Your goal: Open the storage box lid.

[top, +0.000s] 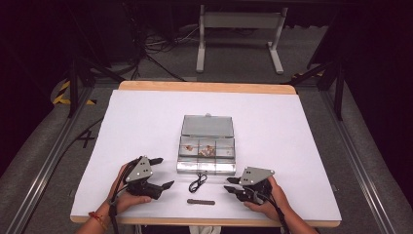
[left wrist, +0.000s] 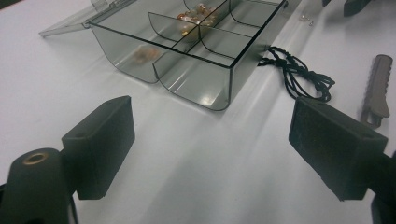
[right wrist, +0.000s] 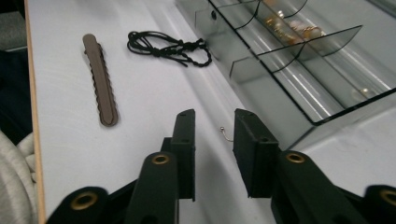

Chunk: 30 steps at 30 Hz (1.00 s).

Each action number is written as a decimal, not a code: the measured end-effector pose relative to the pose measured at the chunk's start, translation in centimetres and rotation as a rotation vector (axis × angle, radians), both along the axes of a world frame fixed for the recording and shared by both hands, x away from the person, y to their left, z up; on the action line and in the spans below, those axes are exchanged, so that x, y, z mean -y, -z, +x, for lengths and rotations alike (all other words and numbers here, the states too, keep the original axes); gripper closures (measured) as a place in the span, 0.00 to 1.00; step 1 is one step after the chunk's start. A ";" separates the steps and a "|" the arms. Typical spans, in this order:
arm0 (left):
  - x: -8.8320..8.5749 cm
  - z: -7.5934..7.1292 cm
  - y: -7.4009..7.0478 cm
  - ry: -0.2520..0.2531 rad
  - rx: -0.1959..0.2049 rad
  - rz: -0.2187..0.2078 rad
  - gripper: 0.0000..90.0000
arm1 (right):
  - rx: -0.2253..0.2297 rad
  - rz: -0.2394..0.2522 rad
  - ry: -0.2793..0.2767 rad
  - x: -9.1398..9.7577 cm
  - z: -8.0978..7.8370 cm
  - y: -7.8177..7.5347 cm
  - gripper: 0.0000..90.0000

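Note:
A clear compartment box (top: pixel 207 161) lies mid-table with its lid folded back, and gold trinkets (right wrist: pixel 294 28) sit in a middle compartment. A black cord loop (top: pixel 197 184) and a brown hair clip (top: pixel 200 201) lie in front of the box. My right gripper (right wrist: pixel 215 123) rests low on the table right of the cord, its jaws a little apart. A tiny hooked earring (right wrist: pixel 226 135) lies on the sheet between the jaw tips, and neither pad touches it. My left gripper (left wrist: pixel 212 140) stands wide open with nothing in it, left of the box (left wrist: pixel 187 51).
A white sheet (top: pixel 146 117) covers the wooden table, whose front edge (right wrist: pixel 30 93) runs close beside the hair clip. One small pearl (right wrist: pixel 364 92) sits in a near compartment of the box. Beyond the table stand a white frame (top: pixel 238 34) and cables on the floor.

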State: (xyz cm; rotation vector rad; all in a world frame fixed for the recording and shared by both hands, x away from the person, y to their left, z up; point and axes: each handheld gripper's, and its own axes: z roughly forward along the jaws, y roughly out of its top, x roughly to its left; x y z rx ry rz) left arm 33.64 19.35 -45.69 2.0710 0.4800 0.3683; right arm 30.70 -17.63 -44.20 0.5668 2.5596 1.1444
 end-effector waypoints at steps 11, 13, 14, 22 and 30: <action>0.0 0.0 0.0 0.006 -0.001 0.005 0.17 | -0.027 -0.004 0.002 -0.7 1.0 0.9 0.58; 0.0 0.0 0.0 0.006 -0.002 0.006 0.17 | -0.038 0.001 -0.006 -0.8 1.1 1.0 0.58; 0.0 0.1 0.0 0.007 -0.002 0.007 0.17 | -0.038 0.002 -0.009 -0.9 1.2 1.0 0.58; 0.1 0.1 0.0 0.012 -0.003 0.014 0.17 | -0.056 0.011 -0.053 -1.1 1.4 1.0 0.59; 0.1 0.0 0.0 0.012 -0.004 0.016 0.17 | -0.042 -0.003 -0.073 -2.0 1.1 0.9 0.60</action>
